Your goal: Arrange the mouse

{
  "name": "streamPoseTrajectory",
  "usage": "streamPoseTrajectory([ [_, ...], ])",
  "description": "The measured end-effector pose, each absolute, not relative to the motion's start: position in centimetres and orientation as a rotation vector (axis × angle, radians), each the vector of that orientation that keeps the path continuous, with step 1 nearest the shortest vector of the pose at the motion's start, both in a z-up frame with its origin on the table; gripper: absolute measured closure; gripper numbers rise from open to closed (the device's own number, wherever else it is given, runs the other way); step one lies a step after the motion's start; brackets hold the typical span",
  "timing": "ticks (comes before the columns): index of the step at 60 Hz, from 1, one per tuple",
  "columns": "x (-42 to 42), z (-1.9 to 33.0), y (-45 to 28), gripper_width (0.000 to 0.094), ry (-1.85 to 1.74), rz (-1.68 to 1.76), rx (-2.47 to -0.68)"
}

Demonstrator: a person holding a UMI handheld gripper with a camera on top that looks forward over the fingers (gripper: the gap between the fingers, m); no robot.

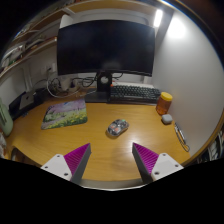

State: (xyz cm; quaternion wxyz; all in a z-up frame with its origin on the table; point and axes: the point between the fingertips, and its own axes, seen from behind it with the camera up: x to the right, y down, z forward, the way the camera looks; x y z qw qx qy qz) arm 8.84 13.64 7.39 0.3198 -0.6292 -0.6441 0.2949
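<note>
A small grey patterned mouse (118,127) lies on the wooden desk (100,140), in front of the keyboard (133,95). My gripper (111,158) is above the desk's near part, with the mouse beyond the fingers and a little right of the midline. The two fingers with magenta pads (77,158) stand wide apart and hold nothing.
A black monitor (106,47) stands at the back of the desk. An orange cup (164,102) and a small grey object (167,119) sit to the right, with a pen-like item (181,136) near the right edge. A colourful book (64,114) lies to the left.
</note>
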Motion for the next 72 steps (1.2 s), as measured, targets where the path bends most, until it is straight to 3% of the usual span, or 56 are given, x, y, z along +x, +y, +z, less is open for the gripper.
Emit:
streamPoseTrajectory([
  [35, -2.8, 0.4, 14.8, 0.007, -1.643, 0.803, -1.666],
  [60, -8.9, -0.9, 14.0, 0.0066, -1.655, 0.81, -1.627],
  [69, -9.8, -1.3, 13.7, 0.0181, -1.659, 0.801, -1.635],
  [72, -9.9, -1.4, 13.8, 0.0348, -1.651, 0.802, -1.642],
])
